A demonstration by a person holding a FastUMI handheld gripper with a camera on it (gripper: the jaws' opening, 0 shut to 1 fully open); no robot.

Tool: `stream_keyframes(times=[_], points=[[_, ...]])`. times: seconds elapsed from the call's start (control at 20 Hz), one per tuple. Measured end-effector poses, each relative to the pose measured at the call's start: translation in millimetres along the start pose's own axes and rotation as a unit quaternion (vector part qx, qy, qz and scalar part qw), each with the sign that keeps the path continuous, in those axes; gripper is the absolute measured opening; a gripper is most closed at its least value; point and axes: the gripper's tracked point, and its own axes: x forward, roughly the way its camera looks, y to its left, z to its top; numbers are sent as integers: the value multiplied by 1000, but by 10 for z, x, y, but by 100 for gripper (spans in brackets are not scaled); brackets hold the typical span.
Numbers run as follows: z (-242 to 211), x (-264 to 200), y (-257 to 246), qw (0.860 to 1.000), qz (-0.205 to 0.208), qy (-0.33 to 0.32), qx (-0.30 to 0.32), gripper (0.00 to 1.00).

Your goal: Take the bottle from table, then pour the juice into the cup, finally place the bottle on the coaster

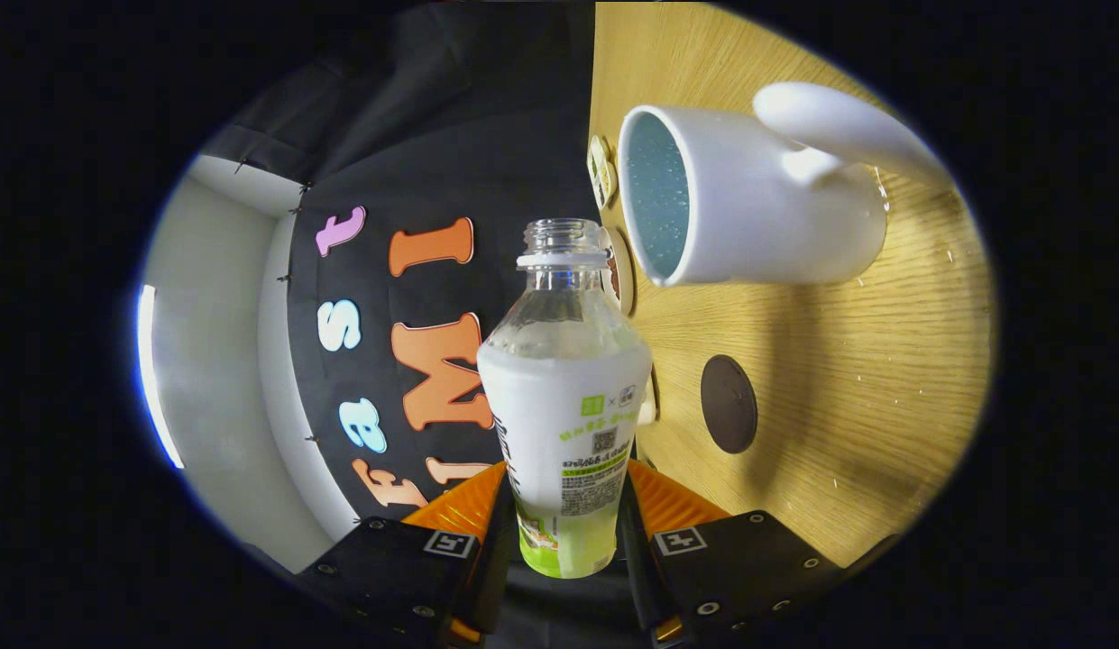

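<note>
1. The gripper (568,523) has both fingers clamped on the lower part of the juice bottle (566,397), one finger on each side of it.
2. The bottle has no cap, and its open neck points ahead, away from the fingers. The view is rolled, so the wooden table (839,379) stands like a wall beside the bottle.
3. The white mug (748,207) rests on the table, its mouth just beside the bottle neck. The inside looks empty of juice.
4. A dark round coaster (729,403) lies on the table, nearer to the fingers than the mug.
5. I judge the pouring step is in hand. The next move needs the neck brought over the mug mouth and more tilt.
</note>
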Motion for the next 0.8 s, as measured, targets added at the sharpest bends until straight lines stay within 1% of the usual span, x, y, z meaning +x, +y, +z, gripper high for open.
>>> stream_keyframes(times=[0.8], points=[[142, 5, 174, 999, 7, -16, 49, 57]])
